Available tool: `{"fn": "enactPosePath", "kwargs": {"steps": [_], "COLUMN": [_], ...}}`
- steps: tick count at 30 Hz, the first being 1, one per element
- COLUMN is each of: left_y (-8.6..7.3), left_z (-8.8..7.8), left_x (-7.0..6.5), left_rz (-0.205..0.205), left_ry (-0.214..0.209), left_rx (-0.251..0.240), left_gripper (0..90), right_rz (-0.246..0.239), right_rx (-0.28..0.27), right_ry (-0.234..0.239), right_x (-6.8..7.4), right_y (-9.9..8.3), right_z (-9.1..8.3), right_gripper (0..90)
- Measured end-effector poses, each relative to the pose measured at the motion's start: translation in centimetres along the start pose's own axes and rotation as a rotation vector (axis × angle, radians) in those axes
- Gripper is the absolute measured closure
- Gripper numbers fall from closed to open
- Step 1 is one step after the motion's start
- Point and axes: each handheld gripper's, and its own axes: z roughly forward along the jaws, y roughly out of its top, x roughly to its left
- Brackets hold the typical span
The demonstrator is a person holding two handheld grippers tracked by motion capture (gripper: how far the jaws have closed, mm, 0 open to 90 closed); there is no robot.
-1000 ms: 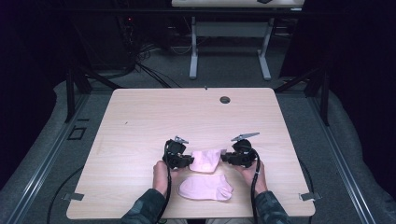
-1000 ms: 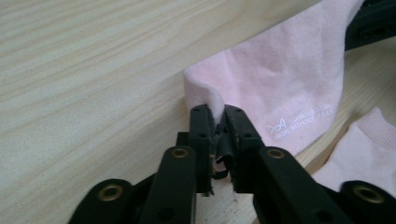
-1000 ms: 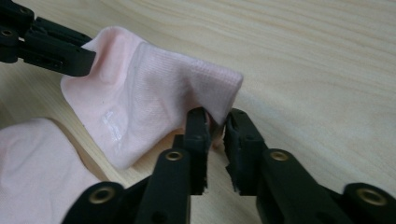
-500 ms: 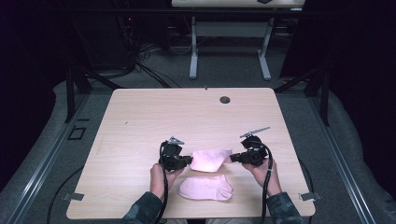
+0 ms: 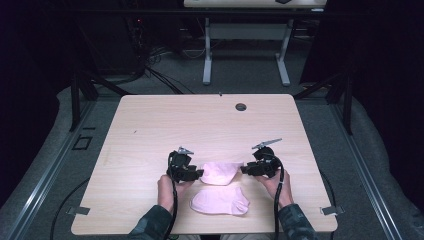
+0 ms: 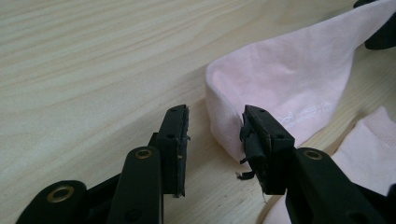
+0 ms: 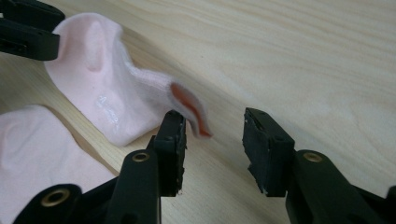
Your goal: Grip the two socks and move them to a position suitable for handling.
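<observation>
Nearest the person, close to the desk's (image 5: 150, 120) front edge, the near sock (image 5: 220, 201) lies flat and pale pink, apart from both claws.

Just beyond it lies the far sock (image 5: 219, 172), stretched sideways between the two claws. The left claw (image 5: 199, 173) sits at its left end, the right claw (image 5: 243, 170) at its right end, each held low over the wood by a hand coming in from the front edge.

In the left gripper view the left claw (image 6: 215, 140) has just been opening and stands released: the rounded end of the far sock (image 6: 289, 79) reaches into the gap, lying against the inner face of one pad, while the other pad is clear of it with bare wood between. The cloth rests slack on the desk, not pinched.

In the right gripper view the right claw (image 7: 215, 140) has likewise just been opening and is released. The cuff of the far sock (image 7: 116, 102), its orange inside showing, lies just at the tip of one pad; the other pad stands apart over bare wood. The near sock (image 7: 32, 154) shows beside it.

Farther back, the desk is bare wood up to a small round grommet (image 5: 241, 107) near its far edge.
</observation>
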Motion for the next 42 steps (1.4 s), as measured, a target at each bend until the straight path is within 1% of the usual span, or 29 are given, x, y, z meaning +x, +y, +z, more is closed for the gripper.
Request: {"fn": "enactPosePath", "kwargs": {"steps": [2,4,6,7,9,12,13,14,16,17,19,20,21,23,25,26,28,29,30,32,33,34,35,37,38,39,40,41,42], "left_y": [0.0,0.1,0.1,0.1,0.1,0.1,0.1,0.1,0.1,0.0,0.0,0.0,0.0,0.1,0.1,0.1,0.2,0.2,0.2,0.1,0.0,-0.1,-0.1,-0.2,-0.2,-0.2,-0.2,-0.1,0.0], "left_z": [0.1,0.3,0.4,0.6,0.7,0.9,0.9,0.8,0.7,0.6,0.4,-0.1,-0.4,-0.9,-1.6,-1.8,-1.9,-1.7,-1.5,-1.0,-0.7,-0.4,-0.3,-0.1,-0.2,-0.2,-0.2,-0.3,-0.3], "left_x": [-0.2,-0.3,-0.4,-0.5,-0.5,-0.6,-0.7,-0.7,-0.7,-0.7,-0.8,-0.9,-1.0,-1.0,-1.2,-1.3,-1.4,-1.4,-1.2,-0.8,-0.5,-0.3,-0.2,0.3,0.4,0.5,0.5,0.7,0.9], "left_rz": [0.009,0.018,0.018,0.032,0.039,0.044,0.042,0.042,0.041,0.042,0.045,0.040,0.027,0.018,-0.001,-0.004,0.000,0.005,0.001,-0.010,-0.011,-0.011,-0.017,-0.019,-0.018,-0.020,-0.020,-0.024,-0.025], "left_ry": [-0.002,-0.005,-0.006,-0.008,-0.006,-0.012,-0.014,-0.017,-0.021,-0.024,-0.025,-0.034,-0.045,-0.061,-0.097,-0.097,-0.092,-0.082,-0.078,-0.059,-0.046,-0.030,-0.021,-0.009,0.001,0.005,0.005,0.011,0.018], "left_rx": [0.003,0.013,0.014,0.021,0.025,0.023,0.022,0.018,0.010,0.008,0.003,-0.015,-0.026,-0.040,-0.053,-0.055,-0.049,-0.037,-0.034,-0.014,-0.005,0.004,0.010,0.012,0.011,0.009,0.009,0.007,0.006], "left_gripper": [61.9,66.0,72.5,75.5,80.6,86.2,86.6,86.9,87.3,87.3,87.4,87.3,87.3,87.3,87.2,87.1,86.7,86.2,85.6,81.6,80.6,78.5,74.1,71.7,71.0,71.0,70.3,68.3,68.0], "right_rz": [-0.022,-0.041,-0.041,-0.057,-0.071,-0.066,-0.066,-0.068,-0.073,-0.079,-0.081,-0.078,-0.071,-0.058,-0.015,0.006,0.044,0.054,0.064,0.085,0.102,0.112,0.085,0.080,0.074,0.076,0.076,0.068,0.069], "right_rx": [-0.026,-0.043,-0.051,-0.063,-0.074,-0.095,-0.107,-0.113,-0.129,-0.122,-0.115,-0.102,-0.085,-0.045,0.008,0.043,0.101,0.129,0.143,0.144,0.143,0.124,0.136,0.109,0.092,0.061,0.061,0.025,0.017], "right_ry": [0.007,0.006,0.012,0.009,0.003,0.024,0.036,0.034,0.041,0.047,0.038,0.033,0.032,0.026,0.037,0.047,0.071,0.074,0.056,0.030,0.022,0.013,0.011,-0.008,-0.007,-0.001,-0.001,-0.002,-0.002], "right_x": [0.0,0.1,0.2,0.3,0.3,0.2,0.1,0.1,0.3,0.4,0.6,0.7,0.8,0.9,1.0,1.0,1.0,0.9,0.7,0.3,0.1,0.0,-0.3,-0.3,-0.4,-0.5,-0.5,-0.5,-0.5], "right_y": [-0.1,-0.3,-0.4,-0.8,-1.0,-1.2,-1.3,-1.4,-1.5,-1.5,-1.5,-1.4,-1.3,-1.2,-0.9,-0.7,-0.3,-0.1,0.1,0.3,0.3,0.2,0.2,0.0,-0.1,-0.2,-0.2,-0.3,-0.2], "right_z": [0.0,0.2,0.3,0.6,0.9,1.4,1.5,1.5,1.3,1.0,0.4,-0.2,-0.7,-1.7,-3.0,-3.8,-4.3,-4.3,-4.0,-2.8,-2.1,-1.2,-0.9,-0.5,-0.4,-0.4,-0.4,-0.6,-0.7], "right_gripper": [59.4,59.4,59.4,59.6,61.5,72.6,76.5,81.7,86.1,86.6,87.2,87.3,87.3,87.3,87.2,87.1,85.9,83.5,79.7,67.7,66.0,61.7,60.3,58.0,57.5,56.5,56.5,54.0,52.7]}}
